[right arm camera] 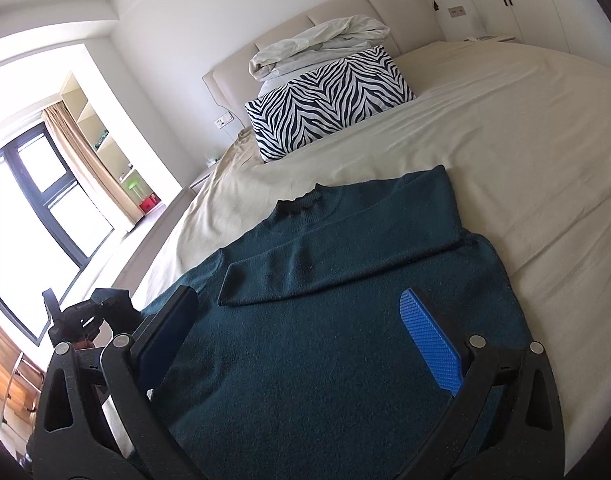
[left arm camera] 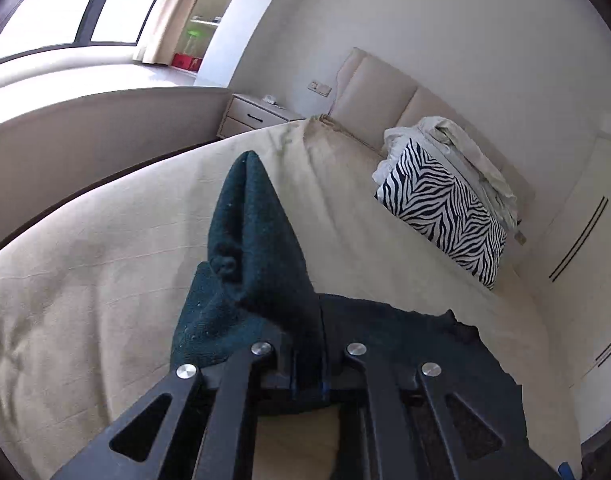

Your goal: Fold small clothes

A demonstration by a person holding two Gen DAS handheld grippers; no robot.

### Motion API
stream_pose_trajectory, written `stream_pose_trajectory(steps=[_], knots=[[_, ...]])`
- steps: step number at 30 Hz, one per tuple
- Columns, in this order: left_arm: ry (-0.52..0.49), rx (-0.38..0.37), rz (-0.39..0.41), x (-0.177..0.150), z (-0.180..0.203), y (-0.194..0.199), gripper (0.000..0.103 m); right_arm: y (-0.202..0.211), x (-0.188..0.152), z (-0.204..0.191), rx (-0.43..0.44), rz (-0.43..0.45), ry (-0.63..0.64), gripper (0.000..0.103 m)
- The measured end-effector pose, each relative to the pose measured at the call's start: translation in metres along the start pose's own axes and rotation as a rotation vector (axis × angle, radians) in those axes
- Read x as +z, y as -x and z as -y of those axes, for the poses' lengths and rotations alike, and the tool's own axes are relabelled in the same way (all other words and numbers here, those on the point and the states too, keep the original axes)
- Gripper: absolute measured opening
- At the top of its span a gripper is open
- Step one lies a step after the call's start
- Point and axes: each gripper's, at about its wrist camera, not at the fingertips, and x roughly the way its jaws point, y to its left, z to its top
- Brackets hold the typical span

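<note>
A dark green sweater [right arm camera: 345,320] lies flat on the beige bed sheet [right arm camera: 505,140], neck toward the headboard, with one sleeve [right arm camera: 325,268] folded across the chest. My right gripper [right arm camera: 301,324] hovers open over the sweater's body, its blue pad [right arm camera: 429,344] on the right and the other finger [right arm camera: 173,320] on the left. In the left wrist view my left gripper [left arm camera: 307,364] is shut on a bunch of the sweater's fabric [left arm camera: 249,240], which sticks up as a peak beyond the jaws. The left gripper's body [right arm camera: 85,320] shows at the sweater's left edge.
A zebra-striped pillow [right arm camera: 329,100] and a rumpled pale blanket [right arm camera: 321,44] lie against the padded headboard [right arm camera: 345,8]. A nightstand [left arm camera: 253,114] stands beside the bed. The window [right arm camera: 33,208], curtain and shelves are on the left. Bare sheet stretches to the right of the sweater.
</note>
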Motion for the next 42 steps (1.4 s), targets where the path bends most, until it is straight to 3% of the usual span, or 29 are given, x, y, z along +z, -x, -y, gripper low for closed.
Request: stream_pose_trajectory(steps=[3, 5, 7, 10, 11, 12, 14, 15, 22, 26, 27, 29, 30, 32, 36, 39, 42], knots=[[-0.315, -0.031, -0.057, -0.047, 0.102, -0.018, 0.009, -0.014, -0.002, 0.013, 0.008, -0.053, -0.041, 0.102], [-0.491, -0.019, -0.101, -0.090, 0.146, -0.036, 0.012, -0.024, -0.003, 0.022, 0.007, -0.086, -0.069, 0.102], [-0.608, 0.000, -0.183, -0.128, 0.163, -0.058, 0.015, -0.038, -0.002, 0.034, 0.015, -0.134, -0.112, 0.102], [-0.679, 0.027, -0.243, -0.158, 0.162, -0.067, 0.022, -0.064, 0.000, 0.047, 0.050, -0.203, -0.185, 0.101], [-0.661, 0.007, -0.238, -0.156, 0.160, -0.061, 0.029, -0.074, 0.001, 0.049, 0.061, -0.224, -0.209, 0.099], [-0.635, -0.017, -0.230, -0.150, 0.158, -0.057, 0.050, -0.085, 0.001, 0.050, 0.072, -0.249, -0.234, 0.098], [-0.604, -0.045, -0.200, -0.139, 0.151, -0.048, 0.073, -0.112, 0.001, 0.047, 0.119, -0.309, -0.284, 0.093], [-0.606, -0.060, -0.185, -0.137, 0.150, -0.041, 0.079, -0.126, 0.000, 0.044, 0.142, -0.338, -0.305, 0.090], [-0.563, -0.149, -0.248, -0.136, 0.131, -0.025, 0.080, -0.217, -0.020, -0.007, 0.199, -0.548, -0.335, 0.080], [-0.452, -0.159, -0.328, -0.132, 0.115, -0.042, 0.080, -0.250, -0.025, -0.041, 0.193, -0.589, -0.282, 0.077], [-0.408, -0.180, -0.339, -0.129, 0.110, -0.044, 0.080, -0.258, -0.025, -0.047, 0.185, -0.595, -0.264, 0.073], [-0.347, -0.208, -0.346, -0.122, 0.102, -0.042, 0.080, -0.272, -0.025, -0.053, 0.140, -0.615, -0.239, 0.034], [-0.331, -0.215, -0.345, -0.119, 0.100, -0.040, 0.080, -0.275, -0.024, -0.054, 0.113, -0.621, -0.224, 0.027], [-0.299, -0.221, -0.320, -0.110, 0.095, -0.034, 0.080, -0.271, -0.021, -0.060, 0.098, -0.617, -0.179, 0.015], [-0.197, -0.252, -0.276, -0.088, 0.076, -0.023, 0.080, -0.250, -0.006, -0.081, 0.088, -0.553, -0.051, 0.006], [-0.102, -0.241, -0.239, -0.074, 0.055, -0.020, 0.078, -0.230, 0.014, -0.094, 0.072, -0.473, 0.053, 0.006], [-0.010, -0.227, -0.209, -0.064, 0.033, -0.019, 0.072, -0.221, 0.041, -0.088, 0.053, -0.429, 0.076, 0.006]])
